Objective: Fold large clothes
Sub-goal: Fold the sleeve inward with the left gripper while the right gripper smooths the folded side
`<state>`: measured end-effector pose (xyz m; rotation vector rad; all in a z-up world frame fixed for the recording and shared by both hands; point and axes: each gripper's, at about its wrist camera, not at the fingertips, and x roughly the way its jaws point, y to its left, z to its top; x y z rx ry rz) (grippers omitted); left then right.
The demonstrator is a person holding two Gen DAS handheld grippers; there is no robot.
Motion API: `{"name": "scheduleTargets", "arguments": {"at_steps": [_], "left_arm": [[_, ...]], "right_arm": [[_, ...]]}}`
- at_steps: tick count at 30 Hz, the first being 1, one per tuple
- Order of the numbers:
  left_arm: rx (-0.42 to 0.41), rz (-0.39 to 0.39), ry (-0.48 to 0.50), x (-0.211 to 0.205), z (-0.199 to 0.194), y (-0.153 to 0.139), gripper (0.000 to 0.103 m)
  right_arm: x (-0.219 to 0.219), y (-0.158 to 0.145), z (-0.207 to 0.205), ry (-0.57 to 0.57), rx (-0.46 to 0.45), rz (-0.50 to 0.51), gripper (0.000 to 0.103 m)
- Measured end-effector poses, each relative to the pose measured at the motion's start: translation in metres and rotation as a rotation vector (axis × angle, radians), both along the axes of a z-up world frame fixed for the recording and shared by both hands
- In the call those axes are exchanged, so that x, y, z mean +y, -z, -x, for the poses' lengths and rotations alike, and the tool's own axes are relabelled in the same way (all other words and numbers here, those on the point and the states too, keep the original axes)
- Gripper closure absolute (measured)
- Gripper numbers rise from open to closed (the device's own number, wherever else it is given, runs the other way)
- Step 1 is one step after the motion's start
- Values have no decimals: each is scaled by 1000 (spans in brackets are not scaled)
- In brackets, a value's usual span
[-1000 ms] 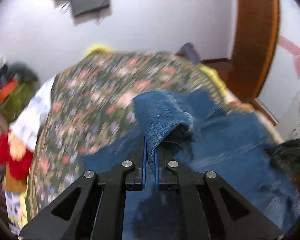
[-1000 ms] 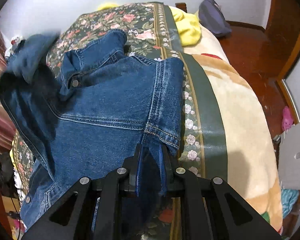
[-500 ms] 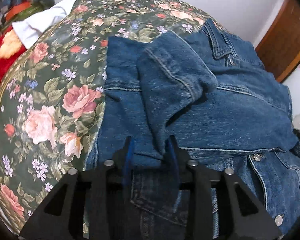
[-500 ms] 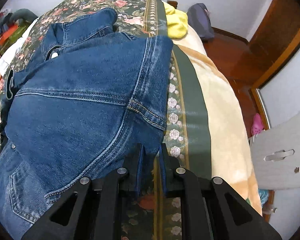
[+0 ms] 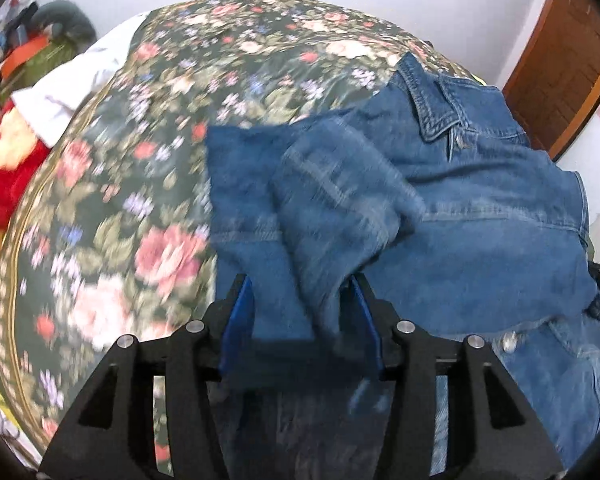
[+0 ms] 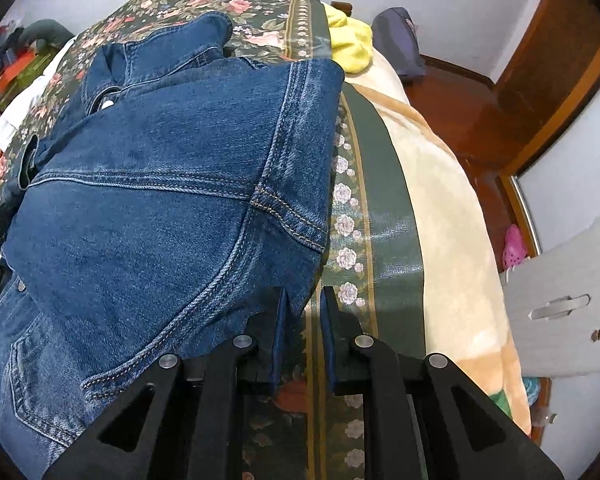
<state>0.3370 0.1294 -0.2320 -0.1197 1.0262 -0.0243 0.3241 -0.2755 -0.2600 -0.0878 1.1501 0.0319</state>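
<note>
A blue denim jacket (image 5: pixel 480 232) lies on the floral bedspread (image 5: pixel 140 200), collar (image 5: pixel 432 108) towards the far side. Its sleeve (image 5: pixel 332 208) is folded across the body and runs down between the blue pads of my left gripper (image 5: pixel 302 320). Those jaws are opening, and the sleeve lies loose between them without being pressed. In the right wrist view the jacket (image 6: pixel 160 200) shows its folded right edge. My right gripper (image 6: pixel 304 308) sits at that edge's near corner, its jaws almost together with the denim hem caught between the tips.
A red plush toy (image 5: pixel 4 176) and a white cloth (image 5: pixel 72 92) lie at the bed's left. A yellow cloth (image 6: pixel 352 40) and a cream blanket (image 6: pixel 452 220) cover the right side. Beyond the bed are the wooden floor (image 6: pixel 460 100), a grey bag (image 6: pixel 400 44) and a white panel (image 6: pixel 564 304).
My left gripper came down onto the bed with the sleeve, laid it across the jacket, and its jaws spread apart. The right gripper stayed at the jacket's edge.
</note>
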Motion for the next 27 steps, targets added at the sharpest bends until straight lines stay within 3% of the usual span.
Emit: {"name": "scheduleTargets", "arguments": {"at_steps": [3,5,9,12,15,17,20,23,25,26,27], "left_arm": [[19,-58,-10,-9,-19,6,52],[21,-124,-69,-5,-24,9,52],[10,3,-158,32,-7,9,48],[19,51,-180,50,8,13,42],[30,23,-221,61,25,17,42],[49,-42,-251,66,34,24,42],[108,-64,-254,75,42,38,42],[112,-63,-258,81,53,41,42],[97,-66,-262,83,60,38,42],[91,-72,-260,83,63,37,42],[83,-78,-256,82,66,34,42]], "right_arm": [[1,0,2,-3,-8,3,90],[0,2,1,-4,-12,-3,90],[-4,3,4,-13,-20,-28,90],[-8,2,5,-15,-22,-44,90],[-9,1,7,-5,-30,-42,90],[-8,1,9,-2,-34,-26,90],[-4,1,12,-8,-36,5,90],[-3,1,15,-16,-31,34,89],[-4,0,19,-16,-27,54,83],[-5,0,20,-9,-28,73,66],[-6,0,23,9,-35,130,35]]}}
